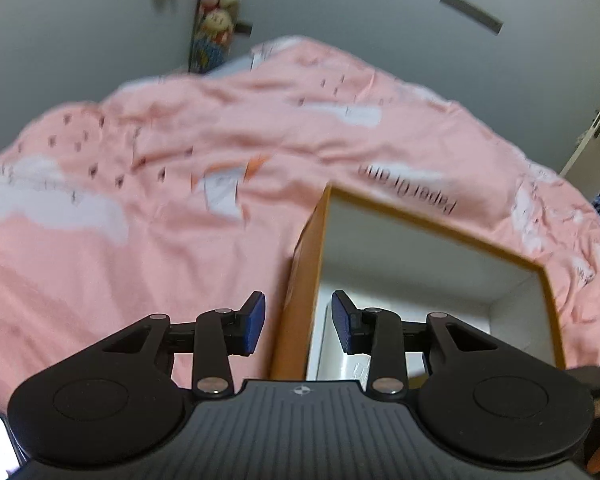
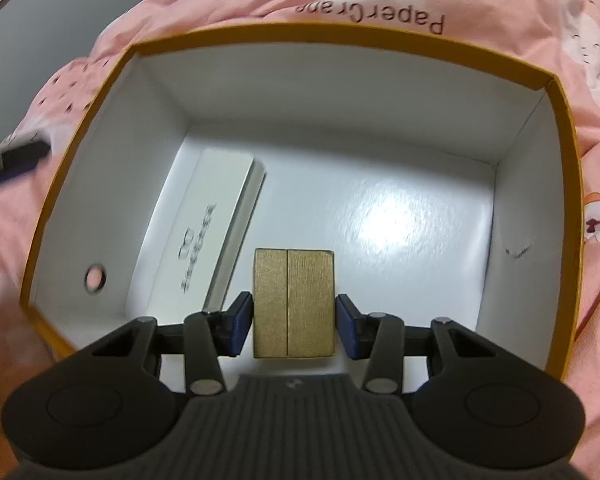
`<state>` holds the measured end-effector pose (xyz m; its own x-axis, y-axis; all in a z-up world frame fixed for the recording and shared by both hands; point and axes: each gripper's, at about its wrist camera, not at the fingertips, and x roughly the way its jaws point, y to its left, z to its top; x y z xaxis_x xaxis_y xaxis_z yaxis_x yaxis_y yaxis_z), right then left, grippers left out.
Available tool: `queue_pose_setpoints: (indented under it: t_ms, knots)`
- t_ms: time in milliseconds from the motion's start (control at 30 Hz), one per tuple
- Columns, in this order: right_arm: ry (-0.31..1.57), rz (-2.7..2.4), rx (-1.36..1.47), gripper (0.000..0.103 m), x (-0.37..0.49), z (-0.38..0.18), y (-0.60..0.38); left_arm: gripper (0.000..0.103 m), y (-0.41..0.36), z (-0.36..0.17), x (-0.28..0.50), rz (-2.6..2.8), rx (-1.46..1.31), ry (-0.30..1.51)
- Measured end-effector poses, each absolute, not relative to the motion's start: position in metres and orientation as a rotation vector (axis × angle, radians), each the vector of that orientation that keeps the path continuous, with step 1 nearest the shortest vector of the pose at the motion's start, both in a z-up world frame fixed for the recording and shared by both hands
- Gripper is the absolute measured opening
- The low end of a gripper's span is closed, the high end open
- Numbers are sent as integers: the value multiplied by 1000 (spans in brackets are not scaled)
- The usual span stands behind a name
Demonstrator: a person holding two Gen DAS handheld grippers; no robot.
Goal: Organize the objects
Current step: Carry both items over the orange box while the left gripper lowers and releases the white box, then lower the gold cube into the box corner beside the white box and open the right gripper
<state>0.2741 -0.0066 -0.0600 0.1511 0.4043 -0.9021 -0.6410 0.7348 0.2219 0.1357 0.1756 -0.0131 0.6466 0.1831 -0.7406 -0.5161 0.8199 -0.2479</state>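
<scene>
One flat white carton (image 2: 212,232) already lies in our orange-rimmed white cardboard box (image 2: 556,128) on the pink bed (image 1: 100,264); our right tool (image 2: 294,326) pinches a gold ribbed block (image 2: 294,304) above it, left tool (image 1: 298,322) spread, empty.

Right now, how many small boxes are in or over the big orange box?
2: a white box lying on the floor by its left wall, and a gold box held between the right tongs above it.

Indoor light was soft and even. My left view was motion-blurred across the pink bedspread (image 1: 140,200). A glare patch sat centre-right on the box floor (image 2: 392,216) in my right view. Fisheye bending curved both frames' edges; corners fell dark.
</scene>
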Motion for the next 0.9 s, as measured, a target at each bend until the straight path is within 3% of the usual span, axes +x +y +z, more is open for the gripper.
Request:
queue_pose_setpoints:
  t_ms: [300, 633, 767, 900]
  knots:
    - [1222, 800, -192, 47, 260, -60, 20, 15, 188, -33, 129, 353, -586, 760]
    - [1229, 857, -191, 46, 252, -61, 30, 15, 188, -38, 134, 356, -588, 763]
    - [1042, 889, -391, 46, 246, -47, 43, 15, 185, -34, 134, 372, -558, 743]
    - [739, 946, -646, 46, 233, -33, 56, 15, 182, -32, 136, 380, -523, 744]
